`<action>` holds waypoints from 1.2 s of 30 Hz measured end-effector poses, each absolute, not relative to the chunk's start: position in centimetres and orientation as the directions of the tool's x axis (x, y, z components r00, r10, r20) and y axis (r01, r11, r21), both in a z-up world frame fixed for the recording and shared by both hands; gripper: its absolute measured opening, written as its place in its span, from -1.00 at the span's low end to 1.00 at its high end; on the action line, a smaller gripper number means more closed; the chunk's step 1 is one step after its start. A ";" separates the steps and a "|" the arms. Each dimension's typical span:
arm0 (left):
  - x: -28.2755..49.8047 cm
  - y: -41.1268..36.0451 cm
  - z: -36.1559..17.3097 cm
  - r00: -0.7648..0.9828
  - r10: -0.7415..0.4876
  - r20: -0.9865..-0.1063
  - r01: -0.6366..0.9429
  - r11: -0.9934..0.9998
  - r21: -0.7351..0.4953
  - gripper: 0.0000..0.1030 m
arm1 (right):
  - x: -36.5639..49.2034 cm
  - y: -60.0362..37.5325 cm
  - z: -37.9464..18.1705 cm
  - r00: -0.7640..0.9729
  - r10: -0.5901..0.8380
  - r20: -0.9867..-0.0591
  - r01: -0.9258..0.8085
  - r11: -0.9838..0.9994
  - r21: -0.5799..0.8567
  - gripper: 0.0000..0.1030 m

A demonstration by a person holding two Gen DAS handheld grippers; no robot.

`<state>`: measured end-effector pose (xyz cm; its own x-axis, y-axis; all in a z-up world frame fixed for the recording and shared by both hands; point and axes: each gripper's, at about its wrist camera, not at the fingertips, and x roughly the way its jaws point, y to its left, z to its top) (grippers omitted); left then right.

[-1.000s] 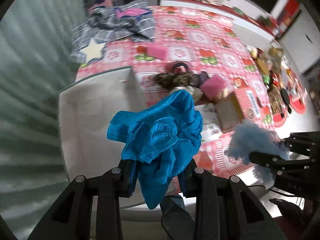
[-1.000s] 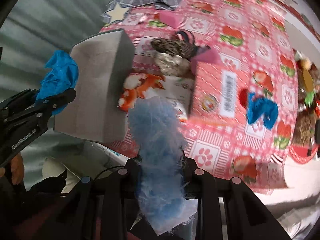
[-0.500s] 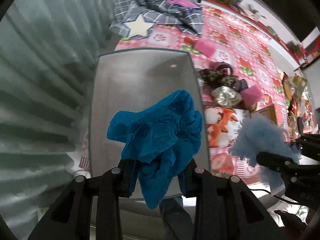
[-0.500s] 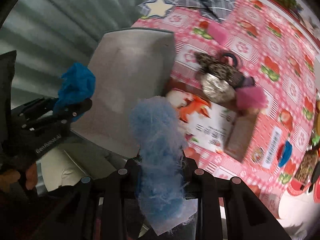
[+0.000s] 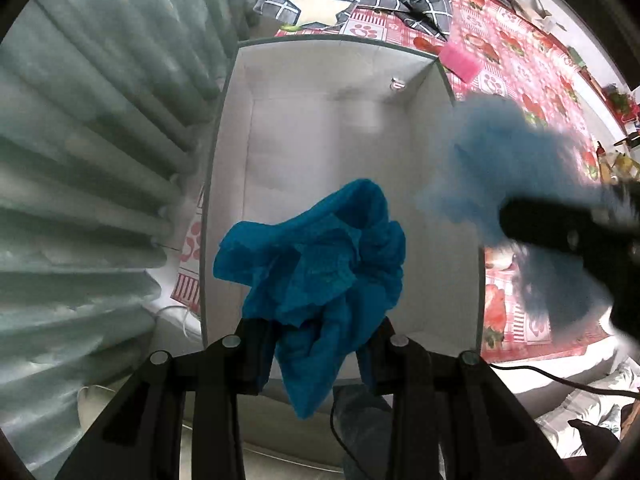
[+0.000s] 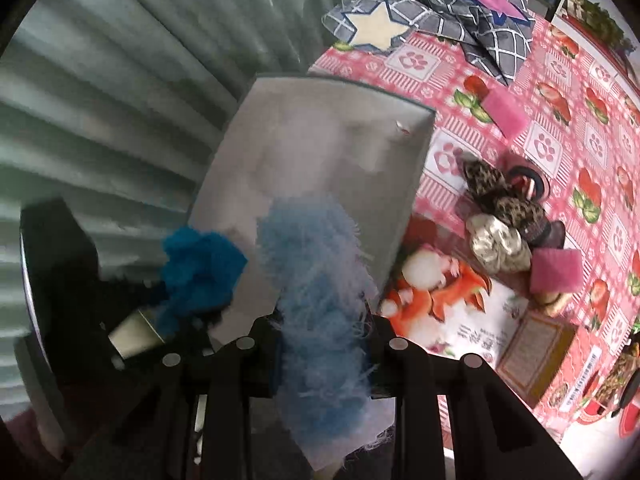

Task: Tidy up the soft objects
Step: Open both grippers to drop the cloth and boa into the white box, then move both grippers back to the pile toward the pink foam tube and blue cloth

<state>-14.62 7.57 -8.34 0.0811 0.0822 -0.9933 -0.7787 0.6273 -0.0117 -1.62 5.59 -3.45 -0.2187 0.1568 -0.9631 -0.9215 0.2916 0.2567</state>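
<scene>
- Left gripper [image 5: 316, 344] at lower centre of the left wrist view, fingers clamped on a crumpled bright blue cloth [image 5: 320, 264]; cloth bunched above the fingertips with one tail hanging down between them.
- Behind the cloth, filling the middle of that frame, a grey open storage box [image 5: 448, 184]; cloth held over its opening, not touching the floor of it.
- Right gripper [image 6: 324, 344] at lower centre of the right wrist view, fingers pinching a fluffy pale blue fuzzy piece [image 6: 320, 280] that stands up from the grip.
- Same fuzzy piece blurred at right of the left wrist view [image 5: 500, 160], over the box's right wall.
- Spread across the upper right of both views, a pink patterned tablecloth [image 6: 560, 128].
- On the tablecloth, right of the box: a leopard-print scrunchie [image 6: 500, 196], a silvery scrunchie [image 6: 498, 248], two pink sponges [image 6: 556, 270] and a printed carton with an orange fox [image 6: 440, 292].
- At top of the right wrist view, a grey checked blanket with a cream star [image 6: 440, 0].
</scene>
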 end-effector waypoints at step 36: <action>-14.8 7.9 -7.0 0.210 0.060 -0.976 -0.800 0.584 -0.136 0.99 | -0.7 7.3 -4.2 -0.248 0.164 -0.955 -0.906 0.310 0.288 0.71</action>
